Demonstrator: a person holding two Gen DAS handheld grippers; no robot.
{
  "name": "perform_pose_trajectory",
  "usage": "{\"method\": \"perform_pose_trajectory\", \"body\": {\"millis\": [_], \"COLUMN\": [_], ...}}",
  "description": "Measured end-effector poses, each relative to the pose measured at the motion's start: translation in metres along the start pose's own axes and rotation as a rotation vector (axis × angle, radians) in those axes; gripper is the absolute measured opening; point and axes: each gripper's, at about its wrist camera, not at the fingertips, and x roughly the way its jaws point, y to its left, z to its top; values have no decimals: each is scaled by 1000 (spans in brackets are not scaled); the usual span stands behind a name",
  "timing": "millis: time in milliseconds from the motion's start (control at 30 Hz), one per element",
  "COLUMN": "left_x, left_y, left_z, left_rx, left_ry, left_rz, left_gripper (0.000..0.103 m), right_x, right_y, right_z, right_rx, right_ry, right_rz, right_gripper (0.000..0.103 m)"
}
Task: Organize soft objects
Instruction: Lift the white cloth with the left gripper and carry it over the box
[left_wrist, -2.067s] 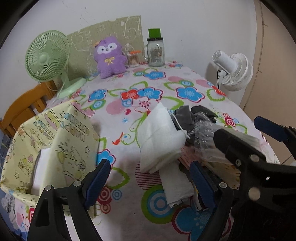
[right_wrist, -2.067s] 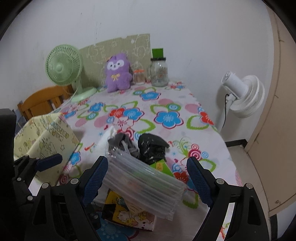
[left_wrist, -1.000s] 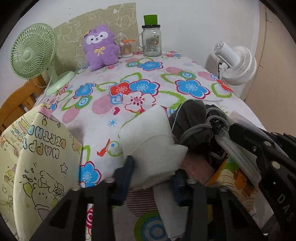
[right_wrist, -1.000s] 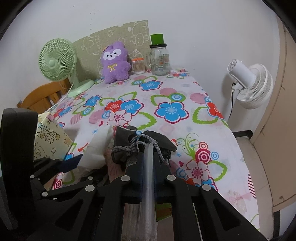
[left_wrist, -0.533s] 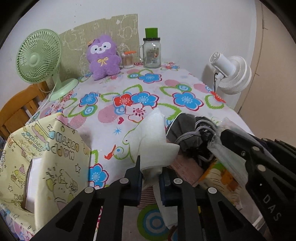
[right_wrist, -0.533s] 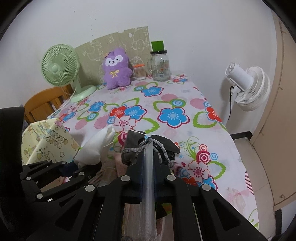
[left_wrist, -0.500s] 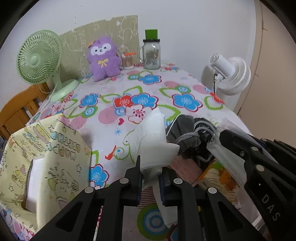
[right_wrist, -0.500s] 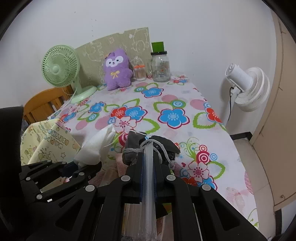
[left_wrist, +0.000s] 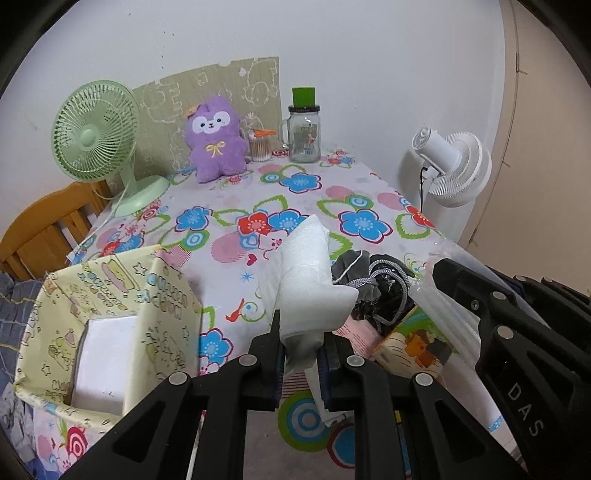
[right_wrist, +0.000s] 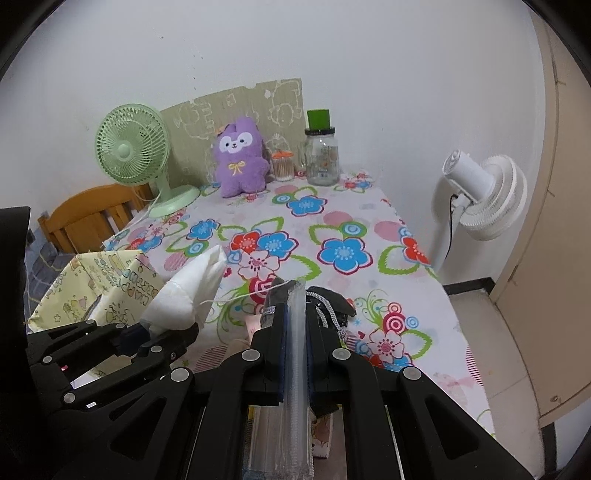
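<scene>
Left gripper (left_wrist: 301, 354) clamps white cloth (left_wrist: 306, 284); right gripper (right_wrist: 295, 354) clamps clear packet (right_wrist: 295, 387), contents indistinct.

Soft, even indoor light, faint shadows, sharp focus, strong fisheye bending and dark corners.

Soft items gathered at the near end of the flowered table

A white padded cloth (left_wrist: 306, 280), folded into a thick bundle, is held upright off the tablecloth, its lower end pinched and its pointed top tilted away. A flat clear plastic packet (right_wrist: 295, 354) is held on edge just to its right. Between and beyond them a dark grey drawstring pouch (left_wrist: 364, 284) is seen crumpled on the table, its grey cord looped on top, touching a black crinkled bag (right_wrist: 330, 297). At the left table edge a yellow cartoon-printed fabric box (left_wrist: 122, 306) stands open, with a white folded item (left_wrist: 105, 354) laid inside. A purple plush toy (left_wrist: 216, 138) sits upright at the far end.
</scene>
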Motion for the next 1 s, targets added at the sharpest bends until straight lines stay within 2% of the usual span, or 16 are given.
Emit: {"method": "perform_pose_trajectory", "body": {"millis": [433,1000], "left_x": [-37,-51], "left_y": [11,49], "left_z": [7,10], "left_rx": [7,10], "left_ry": [-36,-35], "left_rz": [-6,5], "left_gripper": [13,13], "right_x": [-30,-29], "right_y": [18,70], "right_z": [15,34], "right_rx": [-17,-68], "right_ry": [-38,-17], "right_rz": [-2,30], "right_gripper": [11,11]}}
